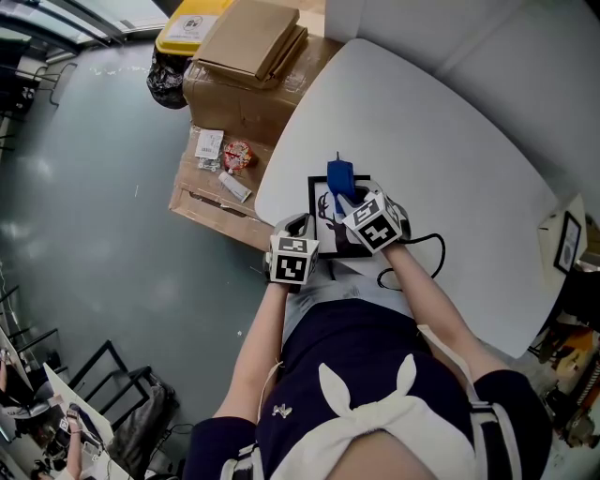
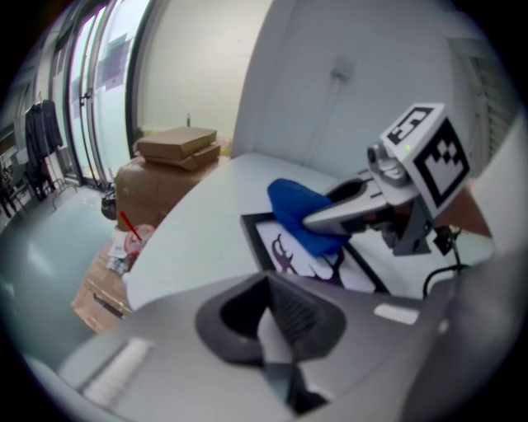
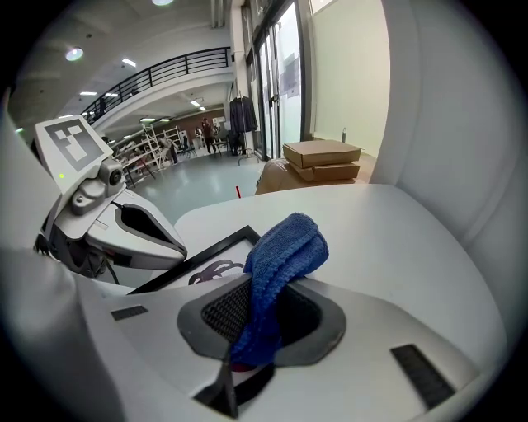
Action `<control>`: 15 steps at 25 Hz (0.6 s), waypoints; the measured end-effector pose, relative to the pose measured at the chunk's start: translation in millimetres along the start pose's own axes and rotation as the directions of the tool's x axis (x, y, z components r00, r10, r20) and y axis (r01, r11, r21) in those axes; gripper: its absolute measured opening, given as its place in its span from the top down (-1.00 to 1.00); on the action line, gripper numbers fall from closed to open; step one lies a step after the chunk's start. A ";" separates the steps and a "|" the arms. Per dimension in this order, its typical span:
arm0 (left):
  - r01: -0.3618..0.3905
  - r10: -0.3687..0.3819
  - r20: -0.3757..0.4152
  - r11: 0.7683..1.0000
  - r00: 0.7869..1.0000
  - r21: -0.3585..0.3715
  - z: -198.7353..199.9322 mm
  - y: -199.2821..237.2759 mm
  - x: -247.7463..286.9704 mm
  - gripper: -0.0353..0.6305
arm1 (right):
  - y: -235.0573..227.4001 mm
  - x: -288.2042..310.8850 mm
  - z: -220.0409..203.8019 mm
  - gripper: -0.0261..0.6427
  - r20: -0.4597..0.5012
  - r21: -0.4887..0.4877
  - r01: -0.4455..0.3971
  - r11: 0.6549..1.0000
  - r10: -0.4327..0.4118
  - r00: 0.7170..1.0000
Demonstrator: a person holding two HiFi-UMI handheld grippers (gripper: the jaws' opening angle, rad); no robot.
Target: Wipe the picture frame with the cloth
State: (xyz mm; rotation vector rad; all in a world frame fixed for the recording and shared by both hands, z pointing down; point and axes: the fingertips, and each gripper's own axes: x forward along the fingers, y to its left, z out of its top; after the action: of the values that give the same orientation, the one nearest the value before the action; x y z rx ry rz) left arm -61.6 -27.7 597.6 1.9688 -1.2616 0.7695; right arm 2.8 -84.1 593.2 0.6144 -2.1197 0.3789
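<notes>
A black picture frame (image 1: 315, 208) with a white print of a dark antlered figure lies flat near the front edge of the white table (image 1: 450, 141). My right gripper (image 1: 343, 195) is shut on a blue cloth (image 1: 339, 174), which hangs over the frame's far part. The cloth (image 3: 282, 251) bulges up out of the jaws of the right gripper (image 3: 262, 317), with the frame (image 3: 206, 251) just beyond. My left gripper (image 1: 302, 228) sits at the frame's near left side, its jaws shut and apparently holding nothing. From it I see the frame (image 2: 257, 243), the cloth (image 2: 295, 210) and the right gripper (image 2: 312, 221).
Cardboard boxes (image 1: 248, 56) stand on the floor beyond the table's left edge, with a low wooden platform (image 1: 216, 202) of small packets beside them. A yellow bin (image 1: 187, 23) and black bag (image 1: 167, 82) lie further back. A black cable (image 1: 417, 258) curls near my right forearm.
</notes>
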 end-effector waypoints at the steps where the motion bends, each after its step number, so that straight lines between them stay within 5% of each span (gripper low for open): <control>1: -0.002 0.002 0.002 1.000 1.000 0.001 0.5 0.2 -0.1 0.88 | -1.8 -0.5 -0.7 0.72 -0.002 0.003 0.005 1.000 -0.005 1.000; 15: 0.000 0.000 -0.015 1.000 1.000 0.001 -4.6 -1.6 0.9 0.88 | -18.2 -5.3 -7.6 0.72 -0.015 0.033 0.052 0.998 -0.052 0.999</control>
State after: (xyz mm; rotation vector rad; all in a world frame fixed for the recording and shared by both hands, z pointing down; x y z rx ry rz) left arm -60.4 -24.0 600.8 1.9600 -1.2528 0.7836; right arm 20.6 -94.1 594.0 0.6828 -2.0831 0.3891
